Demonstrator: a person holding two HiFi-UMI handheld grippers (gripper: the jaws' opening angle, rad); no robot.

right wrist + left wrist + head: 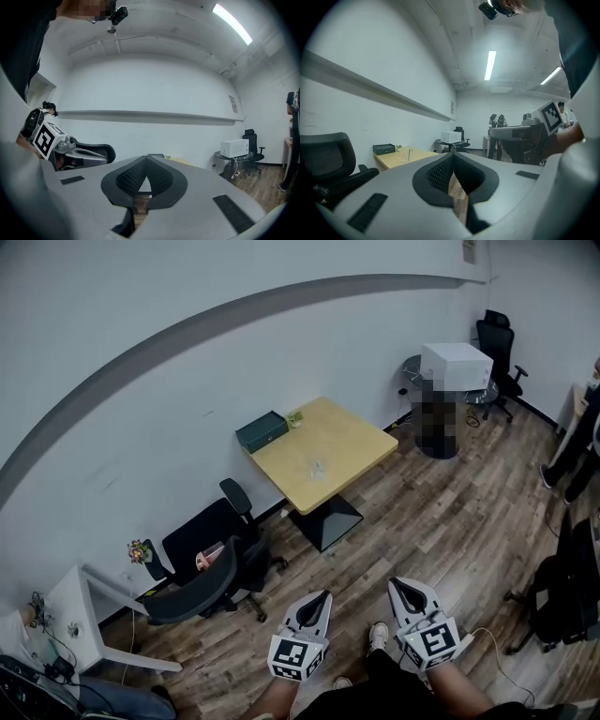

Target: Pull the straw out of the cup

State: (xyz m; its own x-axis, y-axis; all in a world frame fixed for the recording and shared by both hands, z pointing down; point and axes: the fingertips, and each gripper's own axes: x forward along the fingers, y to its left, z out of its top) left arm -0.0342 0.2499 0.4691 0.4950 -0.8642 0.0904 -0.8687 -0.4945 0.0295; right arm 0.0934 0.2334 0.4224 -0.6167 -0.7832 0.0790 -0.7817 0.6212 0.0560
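A clear cup [317,468] with a thin straw [409,153] stands near the middle of the light wooden table [349,442], far ahead of both grippers. My left gripper [324,595] and right gripper [395,583] are held side by side over the wooden floor, pointing level toward the table. Both are shut with nothing between their jaws. In the left gripper view the fingertips [452,155] meet and the right gripper [520,135] shows beside them. In the right gripper view the left gripper [70,149] shows at the left.
A dark green box [262,430] and a small plant [294,417] sit at the table's wall side. Two black office chairs [211,563] stand left of the path. A white appliance [456,365] on a round table, another chair [496,343] and a person [579,442] are at the right.
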